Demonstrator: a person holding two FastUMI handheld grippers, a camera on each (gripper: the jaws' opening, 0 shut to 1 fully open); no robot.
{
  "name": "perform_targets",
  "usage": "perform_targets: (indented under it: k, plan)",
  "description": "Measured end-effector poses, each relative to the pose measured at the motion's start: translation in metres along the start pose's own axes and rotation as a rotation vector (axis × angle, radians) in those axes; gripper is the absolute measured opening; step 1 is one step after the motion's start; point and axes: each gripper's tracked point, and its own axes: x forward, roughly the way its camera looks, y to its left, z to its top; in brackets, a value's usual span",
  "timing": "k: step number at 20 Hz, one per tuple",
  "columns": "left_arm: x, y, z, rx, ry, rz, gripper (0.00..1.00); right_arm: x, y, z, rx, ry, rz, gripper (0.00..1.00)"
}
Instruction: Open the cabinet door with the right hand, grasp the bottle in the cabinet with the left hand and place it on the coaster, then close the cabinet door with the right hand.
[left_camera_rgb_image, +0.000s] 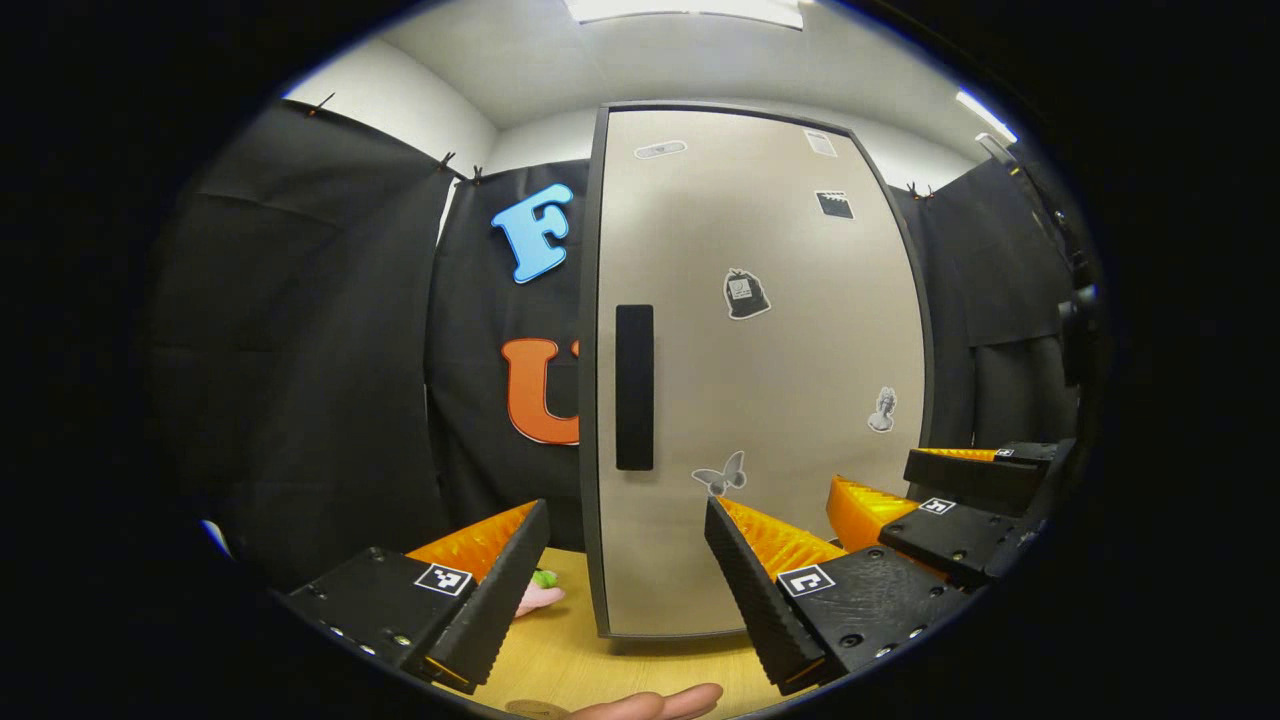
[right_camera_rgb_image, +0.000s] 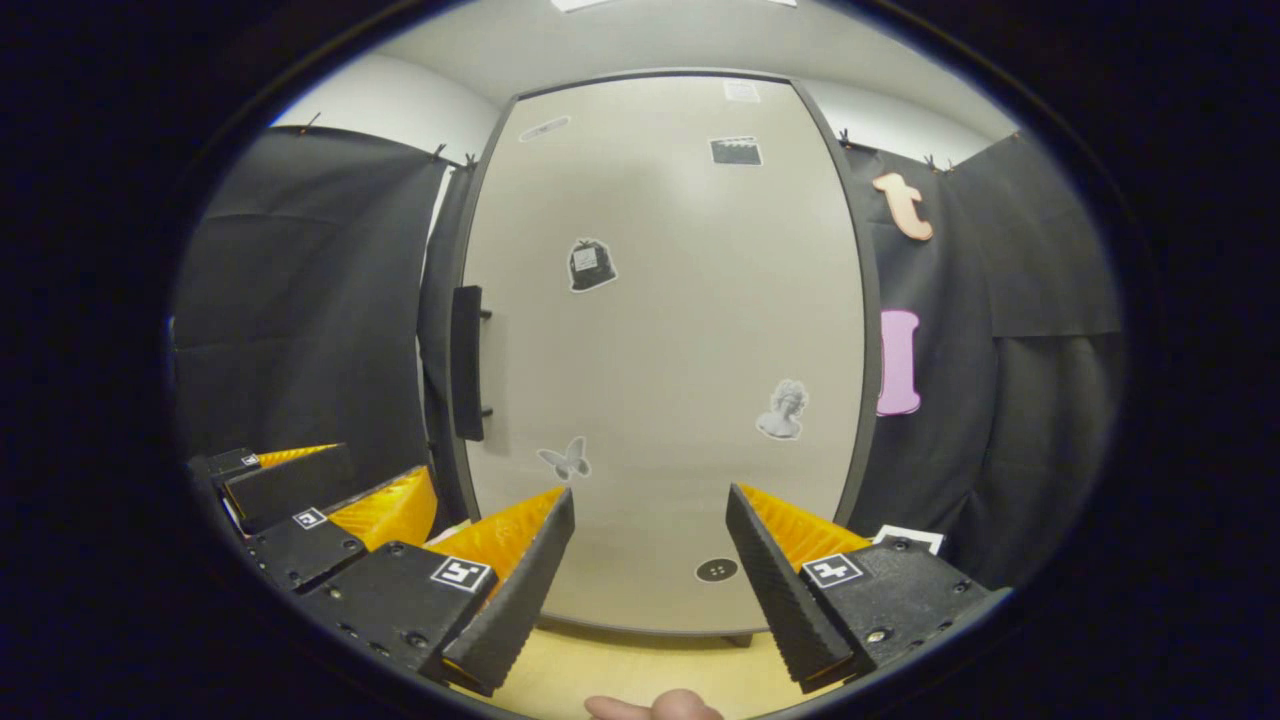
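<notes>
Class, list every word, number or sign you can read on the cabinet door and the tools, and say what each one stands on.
Readable text: none.
On the cabinet door: oval sticker and white label near the top, too small and blurred to read.
On the bag sticker: a pale tag, too blurred to read.
On the left tool: square marker, a black-and-white pattern, no words.

The closed cabinet door (left_camera_rgb_image: 760, 380) blocks the way inside. Open air lies before its handle (left_camera_rgb_image: 634, 387). A small pink toy (left_camera_rgb_image: 540, 596) lies on the table (left_camera_rgb_image: 600, 665) left of the door.
</notes>
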Motion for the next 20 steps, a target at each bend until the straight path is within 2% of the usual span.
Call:
perform_targets:
  k: [5, 9, 12, 13, 14, 20]
  plan:
    - [-0.01, 0.01, -0.007, 0.004, 0.019, 0.018, 0.95, 0.008, 0.012, 0.0, -0.007, 0.001, 0.034, 0.98]
    - [-0.02, 0.028, -0.012, 0.018, 0.028, 0.056, 0.95, 0.025, 0.029, 0.018, -0.073, -0.044, 0.078, 0.98]
    - [-0.031, 0.048, -0.016, 0.016, 0.043, 0.107, 0.95, 0.041, 0.05, 0.035, -0.108, -0.085, 0.114, 0.98]
    - [-0.035, 0.055, -0.018, 0.02, 0.046, 0.129, 0.95, 0.046, 0.059, 0.039, -0.112, -0.094, 0.134, 0.94]
    - [-0.041, 0.065, -0.018, 0.024, 0.052, 0.153, 0.95, 0.05, 0.067, 0.042, -0.114, -0.101, 0.152, 0.98]
    - [-0.073, 0.119, -0.029, 0.01, 0.097, 0.303, 0.95, 0.071, 0.12, 0.059, -0.155, -0.16, 0.247, 0.99]
